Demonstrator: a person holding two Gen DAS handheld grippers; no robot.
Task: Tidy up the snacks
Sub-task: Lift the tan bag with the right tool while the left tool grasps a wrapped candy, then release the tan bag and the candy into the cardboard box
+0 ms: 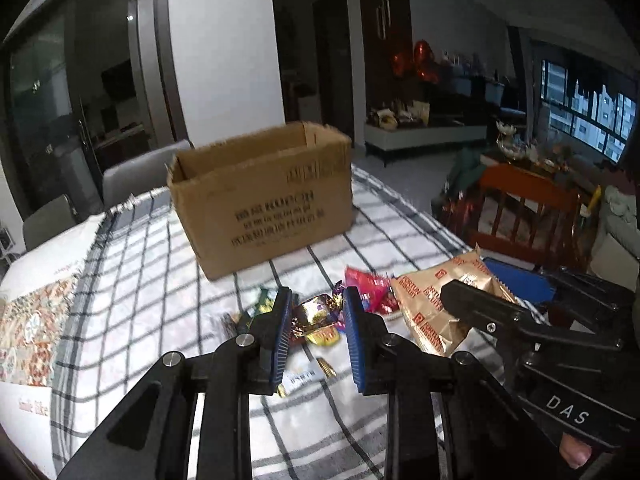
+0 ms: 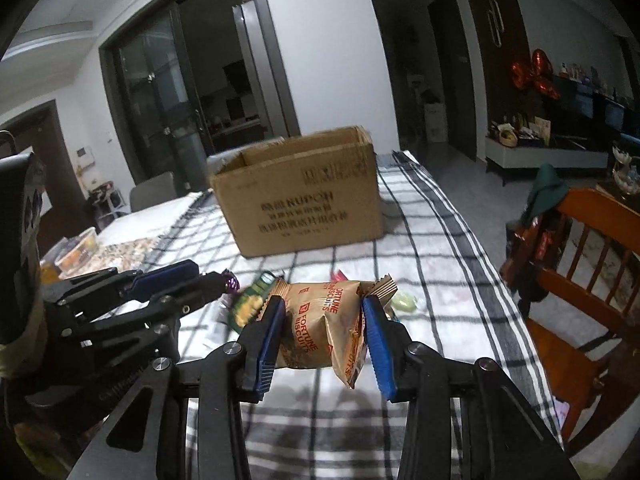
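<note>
Both my grippers are up off the checked tablecloth (image 2: 424,272): left gripper (image 1: 316,320) pinching a purple-gold wrapped candy (image 1: 316,314), right gripper (image 2: 324,320) clamped on a tan Fortune Biscuits pack (image 2: 320,320). Open cardboard box (image 1: 260,196) sits further back on the table, more snacks scattered in between

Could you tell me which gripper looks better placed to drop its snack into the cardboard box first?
Probably right: the right gripper holds its biscuit packet nearly facing the cardboard box.
</note>
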